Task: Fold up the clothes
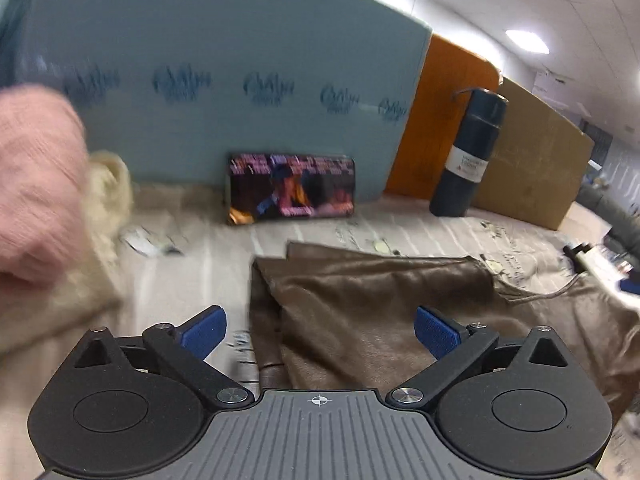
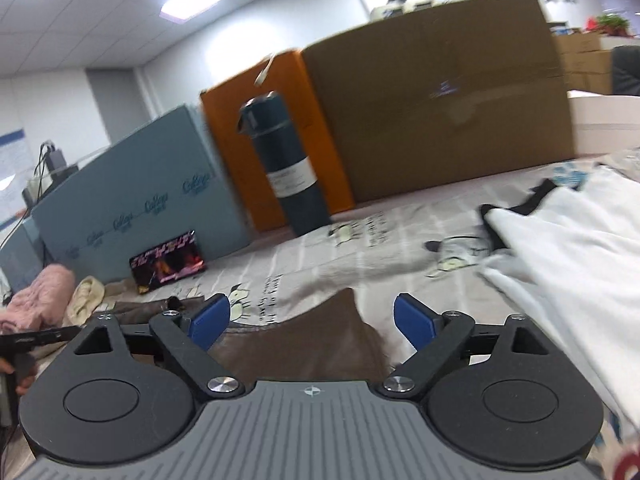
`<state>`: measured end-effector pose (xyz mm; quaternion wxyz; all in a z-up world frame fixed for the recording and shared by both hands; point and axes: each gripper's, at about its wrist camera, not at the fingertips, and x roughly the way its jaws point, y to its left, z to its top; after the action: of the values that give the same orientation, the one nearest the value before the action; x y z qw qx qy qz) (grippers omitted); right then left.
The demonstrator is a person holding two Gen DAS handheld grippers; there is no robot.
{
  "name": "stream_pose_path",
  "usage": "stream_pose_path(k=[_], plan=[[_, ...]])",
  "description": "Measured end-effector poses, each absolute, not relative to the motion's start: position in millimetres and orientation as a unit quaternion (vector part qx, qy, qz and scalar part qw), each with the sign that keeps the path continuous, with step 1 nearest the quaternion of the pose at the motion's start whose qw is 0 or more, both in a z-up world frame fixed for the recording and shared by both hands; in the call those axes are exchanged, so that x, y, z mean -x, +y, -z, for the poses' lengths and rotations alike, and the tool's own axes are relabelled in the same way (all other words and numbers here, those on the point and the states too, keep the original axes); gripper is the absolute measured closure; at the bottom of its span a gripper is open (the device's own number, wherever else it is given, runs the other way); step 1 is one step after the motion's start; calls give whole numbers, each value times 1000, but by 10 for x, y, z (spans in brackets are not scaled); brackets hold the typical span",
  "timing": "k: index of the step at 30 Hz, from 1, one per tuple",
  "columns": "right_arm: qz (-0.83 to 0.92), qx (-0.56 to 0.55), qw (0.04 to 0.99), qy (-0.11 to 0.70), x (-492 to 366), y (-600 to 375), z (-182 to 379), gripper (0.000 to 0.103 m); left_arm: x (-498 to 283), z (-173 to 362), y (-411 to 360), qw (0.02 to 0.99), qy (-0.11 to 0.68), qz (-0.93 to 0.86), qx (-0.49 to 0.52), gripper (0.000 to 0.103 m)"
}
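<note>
We have both grippers hanging over the printed bedsheet (image 1: 420,232), both blurred. Left gripper (image 1: 318,332): jaws spread wide, nothing between the pads. Right gripper (image 2: 312,322): same, wide open and empty; a brown corner peaks up mid-frame between its fingers, but we can't tell if it touches them.

Brown garment (image 1: 372,300) sits centre to lower right of the left view, with one layer already doubled over and a straight edge at its upper left. We judge it part-folded at most; the right side is rumpled.

White garment (image 2: 560,248), right of the right view, lies loose. Pink knit (image 1: 36,184) and cream piece (image 1: 108,192) are bunched at left, not folded.
</note>
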<state>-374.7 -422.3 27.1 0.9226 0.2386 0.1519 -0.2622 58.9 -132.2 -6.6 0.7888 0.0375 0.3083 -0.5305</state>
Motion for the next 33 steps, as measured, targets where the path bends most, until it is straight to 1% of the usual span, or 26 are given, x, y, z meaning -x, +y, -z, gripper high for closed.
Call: stream_pose_path(k=[6, 10, 15, 16, 17, 18, 19, 20, 21, 22, 23, 24, 25, 26, 27, 30, 33], plan=[[222, -234, 921, 218, 3426, -4379, -151, 13, -592, -1, -1413, 728, 303, 615, -14, 2], [178, -199, 937, 225, 3383, -4282, -143, 13, -681, -43, -1525, 717, 307, 626, 13, 2], [154, -177, 945, 230, 3358, -4261, -173, 13, -812, 64, -1714, 733, 326, 597, 3, 3], [166, -173, 940, 242, 3326, -4283, -159, 14, -836, 91, -1746, 736, 331, 591, 1, 3], [183, -169, 934, 258, 3286, -4319, -131, 20, -854, 114, -1768, 739, 334, 586, 0, 4], [195, -170, 927, 271, 3249, -4365, -91, 29, -859, 124, -1764, 742, 332, 583, 3, 7], [203, -175, 921, 282, 3220, -4410, -47, 36, -856, 122, -1757, 747, 326, 579, 2, 16], [210, -179, 917, 287, 3201, -4447, -7, 50, -844, 107, -1742, 756, 317, 573, -1, 23], [215, -183, 915, 287, 3191, -4475, 24, 60, -833, 93, -1727, 765, 308, 565, -4, 44], [218, -187, 915, 283, 3190, -4490, 39, 63, -822, 79, -1712, 775, 300, 557, -9, 69], [222, -187, 916, 276, 3202, -4488, 42, 71, -811, 66, -1697, 784, 291, 548, -13, 80], [227, -186, 917, 269, 3218, -4480, 42, 79, -800, 53, -1681, 792, 283, 541, -16, 87], [230, -184, 920, 259, 3246, -4459, 26, 82, -779, 40, -1657, 795, 276, 540, -16, 91], [232, -181, 923, 249, 3279, -4434, 4, 88, -742, 22, -1626, 797, 264, 543, -14, 93], [234, -179, 925, 239, 3312, -4410, -17, 92, -698, -6, -1586, 799, 252, 547, -11, 94], [228, -157, 942, 190, 3498, -4168, -160, 96, -507, -158, -1389, 804, 204, 558, 4, 95], [220, -132, 957, 138, 3692, -3911, -311, 97, -298, -344, -1089, 808, 155, 567, 36, 95]])
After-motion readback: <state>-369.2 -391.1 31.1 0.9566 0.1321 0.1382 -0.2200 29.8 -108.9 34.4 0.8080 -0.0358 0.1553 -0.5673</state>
